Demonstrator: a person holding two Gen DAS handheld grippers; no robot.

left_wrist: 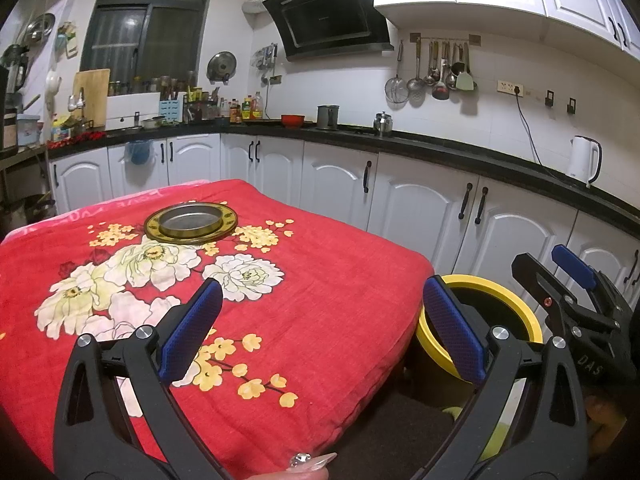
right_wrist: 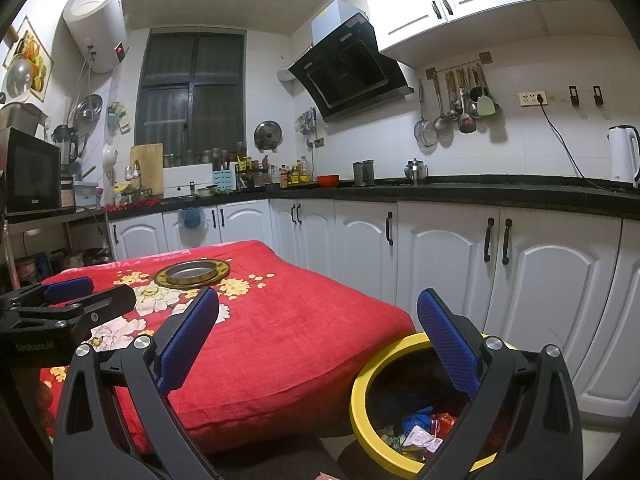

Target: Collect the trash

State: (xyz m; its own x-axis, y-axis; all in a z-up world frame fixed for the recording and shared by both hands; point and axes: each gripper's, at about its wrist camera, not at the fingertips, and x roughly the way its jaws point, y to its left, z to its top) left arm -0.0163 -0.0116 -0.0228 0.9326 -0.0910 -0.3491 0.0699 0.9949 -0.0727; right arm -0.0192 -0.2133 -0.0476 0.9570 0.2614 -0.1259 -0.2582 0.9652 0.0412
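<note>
Both grippers wide open, nothing held: left gripper [left_wrist: 322, 330], right gripper [right_wrist: 318, 344]. Trash [right_wrist: 424, 432] lies in yellow bin [right_wrist: 360, 390] off table's near right corner. Red cloth [left_wrist: 320, 280] bare except metal dish [left_wrist: 191, 222] near far edge. Risk: dish mistaken for trash; bin rim knocked.

Wrappers [right_wrist: 424, 430] in bin [right_wrist: 362, 384] right of table [right_wrist: 280, 340]

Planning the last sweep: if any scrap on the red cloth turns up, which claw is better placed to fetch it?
Left. The left claw hangs open over the red cloth; the right claw sits open by the yellow bin.
</note>
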